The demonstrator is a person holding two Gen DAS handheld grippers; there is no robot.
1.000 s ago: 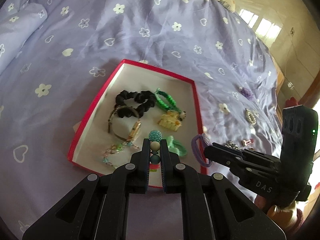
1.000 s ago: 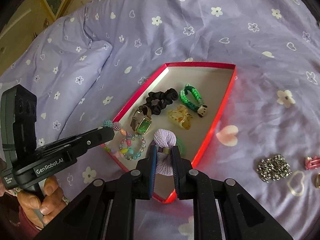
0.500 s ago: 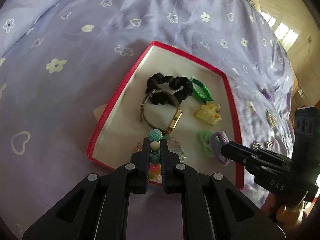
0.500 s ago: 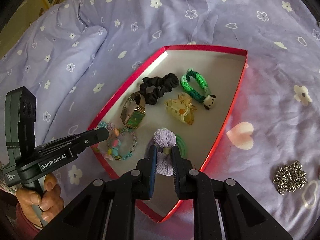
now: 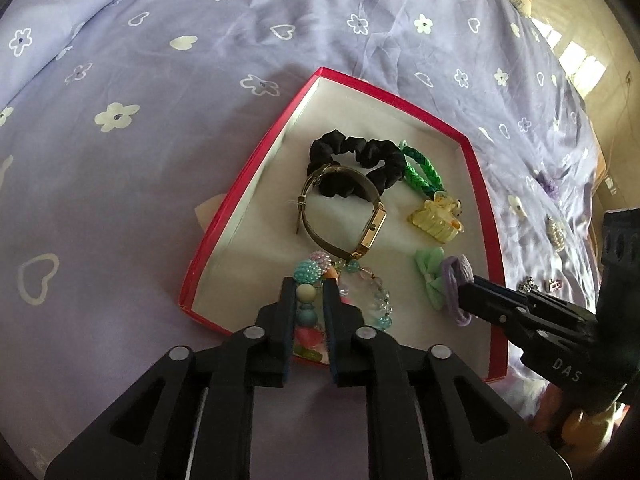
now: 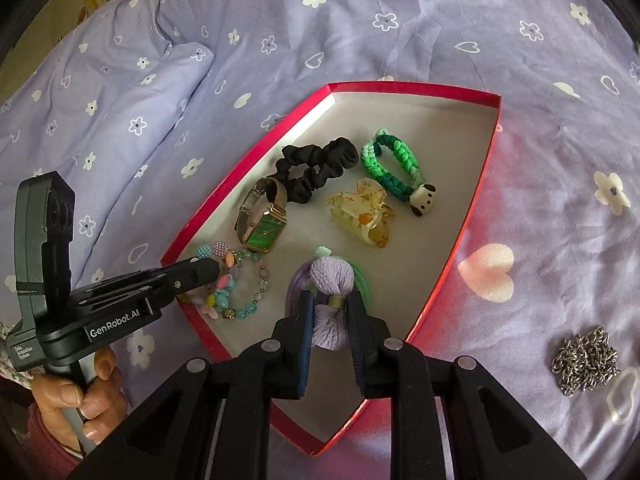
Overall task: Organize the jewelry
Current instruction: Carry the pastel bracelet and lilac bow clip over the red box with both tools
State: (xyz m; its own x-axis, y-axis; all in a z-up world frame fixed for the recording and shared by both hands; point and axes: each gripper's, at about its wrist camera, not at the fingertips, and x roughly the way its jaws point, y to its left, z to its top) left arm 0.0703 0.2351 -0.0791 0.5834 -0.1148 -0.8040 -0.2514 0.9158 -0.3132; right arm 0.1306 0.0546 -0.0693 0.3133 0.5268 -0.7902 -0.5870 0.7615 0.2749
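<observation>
- Jaws, left gripper (image 5: 306, 300): pinching the beaded bracelet (image 5: 362, 292), beads stacked between the fingers, rest of the loop lying on the box floor low centre of the left view.
- Right gripper (image 6: 330, 312): clamped on the purple hair tie (image 6: 330, 280), just above the box floor, a green bow (image 5: 430, 276) under it.
- Both loads already sit inside the red box (image 6: 452, 94), lower half of each frame.
- Advice: lower until the items rest on the floor, spread the jaws fully, then lift straight up so loops don't snag on the fingertips.
- Keep the bracelet off the watch (image 6: 264, 220), which it nearly touches; far end of the box has free space.
- Still out on the bedsheet (image 6: 360, 20): silver chain (image 6: 584, 360), lower right of the right view.
</observation>
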